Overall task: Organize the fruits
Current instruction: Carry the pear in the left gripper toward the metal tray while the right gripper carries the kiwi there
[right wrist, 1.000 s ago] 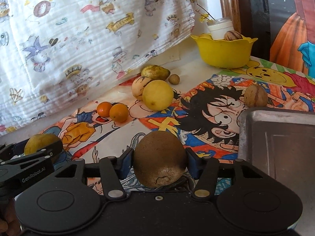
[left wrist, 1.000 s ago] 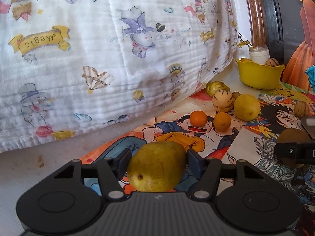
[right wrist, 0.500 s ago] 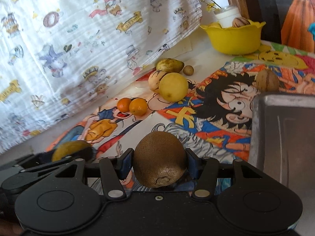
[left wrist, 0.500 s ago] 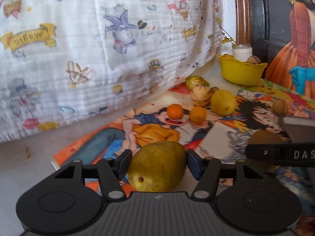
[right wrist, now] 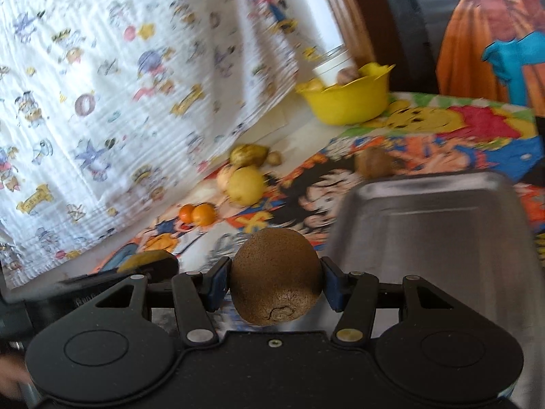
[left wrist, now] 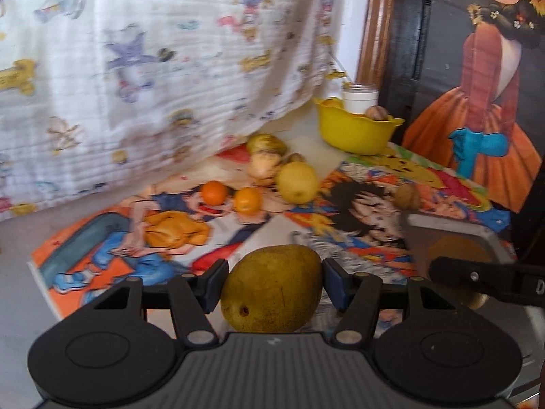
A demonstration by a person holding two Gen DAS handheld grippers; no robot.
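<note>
Your left claw (left wrist: 272,288) is clenched on the smooth, speckled yellow-green pear (left wrist: 271,288), carried above the cartoon-printed mat (left wrist: 170,231) on the counter. Your right claw (right wrist: 275,277) grips the fuzzy brown egg-shaped kiwi (right wrist: 275,276) just beside the brushed-metal tray (right wrist: 442,238). Both fruits are rounded and pinched only at their sides, so a quick swing could roll one free. Released from height, either could bounce off the hard, slick tray and bruise.
</note>
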